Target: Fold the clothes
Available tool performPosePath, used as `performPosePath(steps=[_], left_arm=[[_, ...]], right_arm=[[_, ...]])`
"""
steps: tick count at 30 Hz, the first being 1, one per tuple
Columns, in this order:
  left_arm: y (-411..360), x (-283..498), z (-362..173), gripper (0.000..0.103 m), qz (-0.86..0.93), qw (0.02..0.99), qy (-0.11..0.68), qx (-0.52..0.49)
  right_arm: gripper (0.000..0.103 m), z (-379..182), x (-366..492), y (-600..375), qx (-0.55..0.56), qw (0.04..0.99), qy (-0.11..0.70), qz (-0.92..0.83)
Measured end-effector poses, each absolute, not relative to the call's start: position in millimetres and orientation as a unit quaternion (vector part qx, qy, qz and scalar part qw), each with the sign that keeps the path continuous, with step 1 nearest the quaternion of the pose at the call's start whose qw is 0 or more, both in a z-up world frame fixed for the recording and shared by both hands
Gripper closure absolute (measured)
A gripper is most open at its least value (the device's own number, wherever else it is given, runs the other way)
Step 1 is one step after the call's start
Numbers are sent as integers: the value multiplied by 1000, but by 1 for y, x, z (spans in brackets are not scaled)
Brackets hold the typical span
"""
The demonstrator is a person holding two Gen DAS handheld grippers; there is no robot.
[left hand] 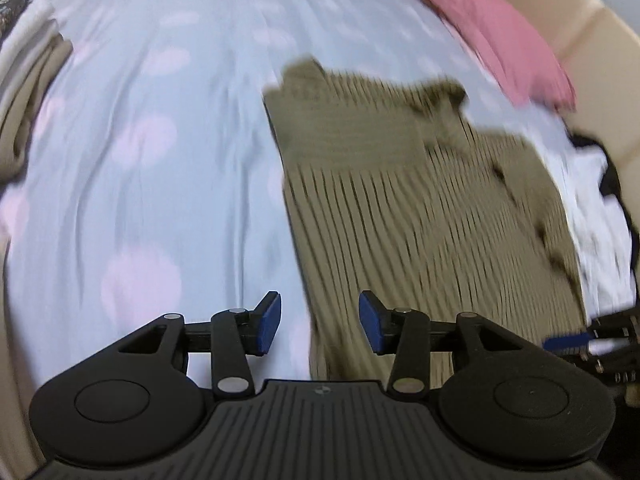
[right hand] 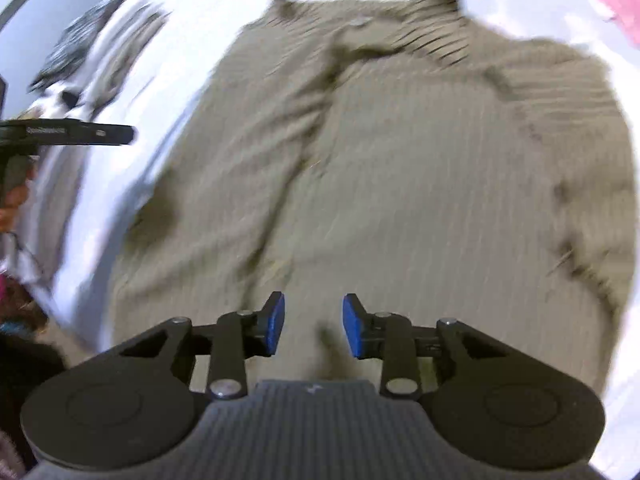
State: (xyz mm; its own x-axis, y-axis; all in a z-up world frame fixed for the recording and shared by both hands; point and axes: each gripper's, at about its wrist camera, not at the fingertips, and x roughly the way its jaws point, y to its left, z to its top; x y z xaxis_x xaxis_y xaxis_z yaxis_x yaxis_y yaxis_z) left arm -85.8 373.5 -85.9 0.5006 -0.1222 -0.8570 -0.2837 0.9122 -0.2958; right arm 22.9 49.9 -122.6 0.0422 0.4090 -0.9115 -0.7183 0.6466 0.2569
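- Olive-brown ribbed garment (right hand: pixel 400 184) lies spread flat on the pale blue bedsheet (left hand: pixel 152 152) with faint pink spots; in the right wrist view it fills most of the picture, with creases running across it.
- In the left wrist view the same garment (left hand: pixel 420 200) lies to the right of the middle, its left edge running down toward the gripper.
- Left gripper (left hand: pixel 320 324) hangs above the sheet and the garment's left edge. Its blue pads (left hand: pixel 269 325) stand apart, and nothing is between them.
- Right gripper (right hand: pixel 314 326) hangs above the near part of the garment. Its blue pads (right hand: pixel 276 324) are also apart, with no cloth pinched between them.
- In the right wrist view the left gripper (right hand: pixel 112 134) shows at the left edge, with part of a hand (right hand: pixel 14 196) under it.
- Pink cloth (left hand: pixel 496 36) lies at the far right of the bed, next to a beige headboard (left hand: pixel 580 24).
- Stack of folded light clothes (left hand: pixel 28 80) sits at the left edge of the bed, well apart from the garment.
- White and black clothes (left hand: pixel 600 208) lie just beside the garment's right edge.
- Both views are blurred, so fine details of the cloth cannot be told.
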Motion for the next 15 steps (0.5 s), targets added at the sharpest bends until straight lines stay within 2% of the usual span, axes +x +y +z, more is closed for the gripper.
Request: performPosePath(steps=[6,15], left_arm=[[400,-19,-108,61,70,849,473,-224],[431,41,-151,59,76,846,460,-260]], right_arm=[[65,-125,105,34,-94,746,560,347],[59,-120,219,3,-20,827,501,255]])
